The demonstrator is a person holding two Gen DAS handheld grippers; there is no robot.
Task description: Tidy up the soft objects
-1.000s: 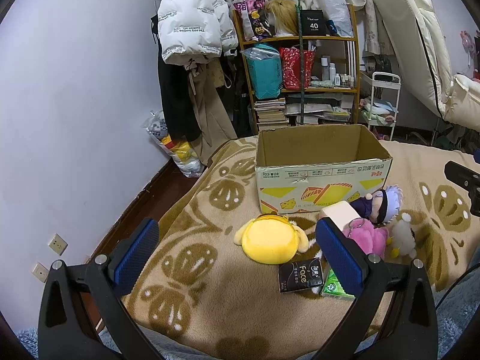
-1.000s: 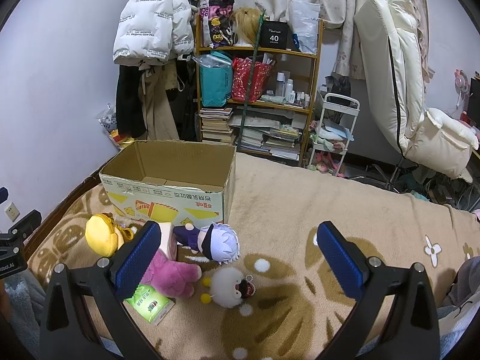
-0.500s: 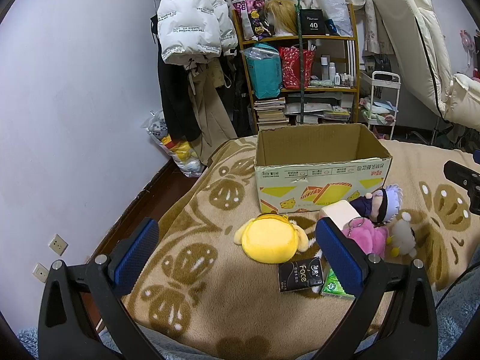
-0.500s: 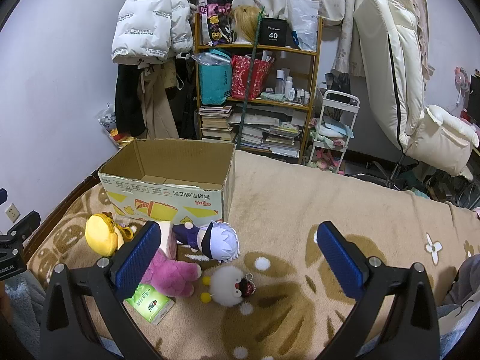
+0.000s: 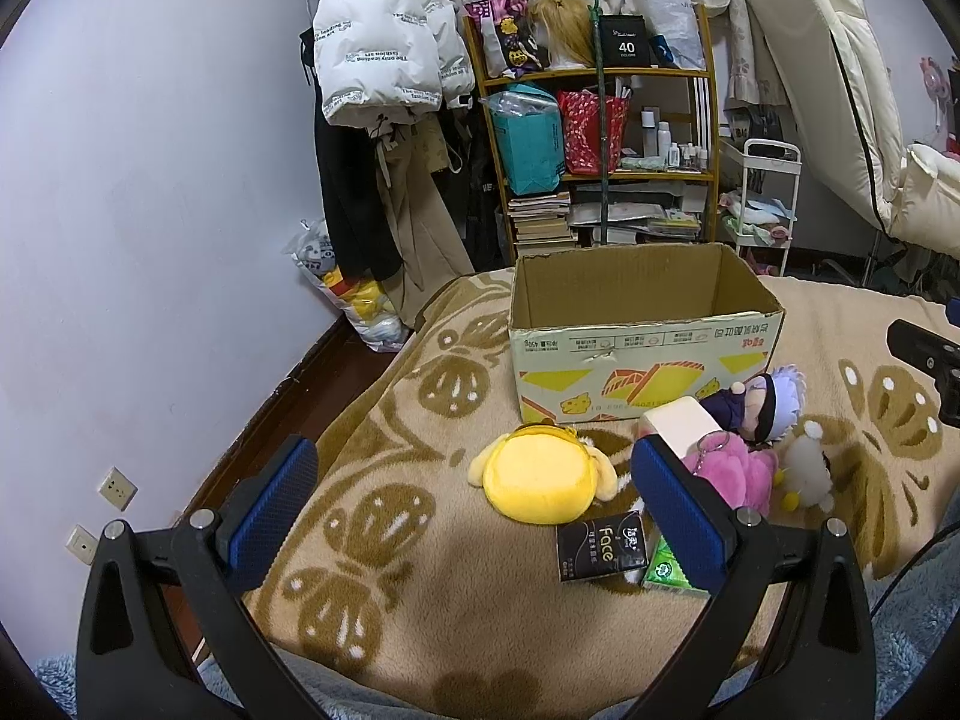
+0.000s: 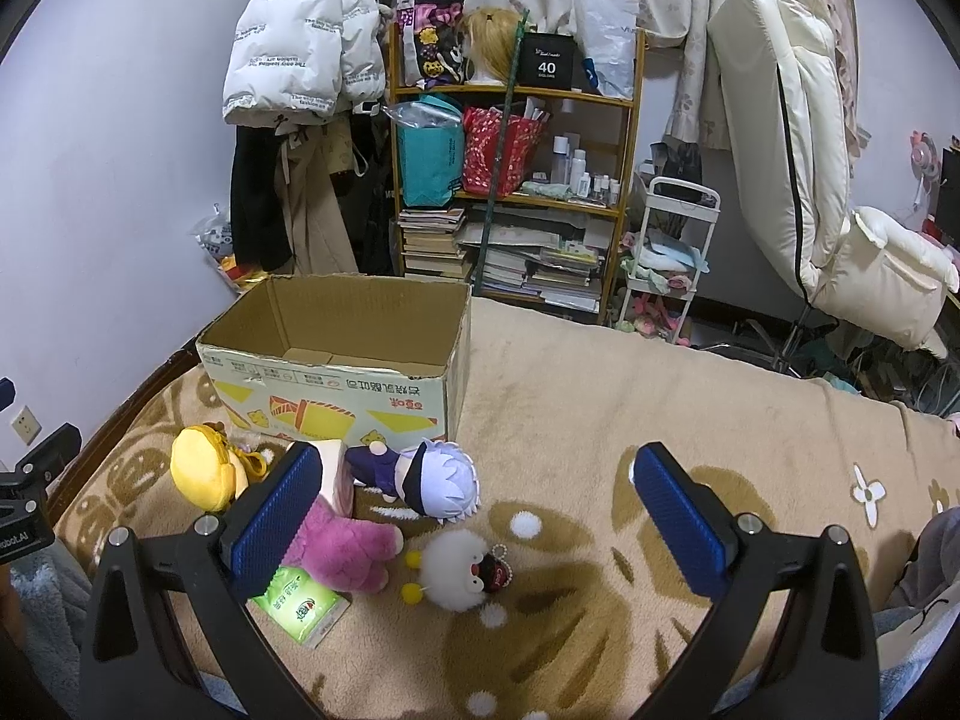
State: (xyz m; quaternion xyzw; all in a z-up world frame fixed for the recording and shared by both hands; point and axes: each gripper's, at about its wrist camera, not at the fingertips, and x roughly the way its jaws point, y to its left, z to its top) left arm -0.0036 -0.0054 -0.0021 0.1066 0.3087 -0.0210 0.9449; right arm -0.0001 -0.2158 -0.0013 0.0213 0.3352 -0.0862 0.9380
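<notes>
An open cardboard box (image 5: pixel 645 354) stands on the tan blanket; it also shows in the right wrist view (image 6: pixel 336 372). In front of it lie a yellow plush (image 5: pixel 543 480), a pink plush (image 5: pixel 735 471), a white-haired doll (image 5: pixel 762 399) and a white fluffy plush (image 5: pixel 807 474). In the right wrist view the same toys appear: yellow plush (image 6: pixel 201 468), pink plush (image 6: pixel 348 549), doll (image 6: pixel 429 480), fluffy plush (image 6: pixel 459 561). My left gripper (image 5: pixel 474 501) is open and empty, held above the blanket near the yellow plush. My right gripper (image 6: pixel 477 519) is open and empty above the doll and fluffy plush.
A black "Face" tissue pack (image 5: pixel 600 546), a green tissue pack (image 6: pixel 297 603) and a white tissue box (image 5: pixel 681 426) lie among the toys. A cluttered shelf (image 5: pixel 600 138), hanging coats (image 5: pixel 384 78) and a white rolling cart (image 6: pixel 666 252) stand beyond the bed. A cream recliner (image 6: pixel 798 180) is at right.
</notes>
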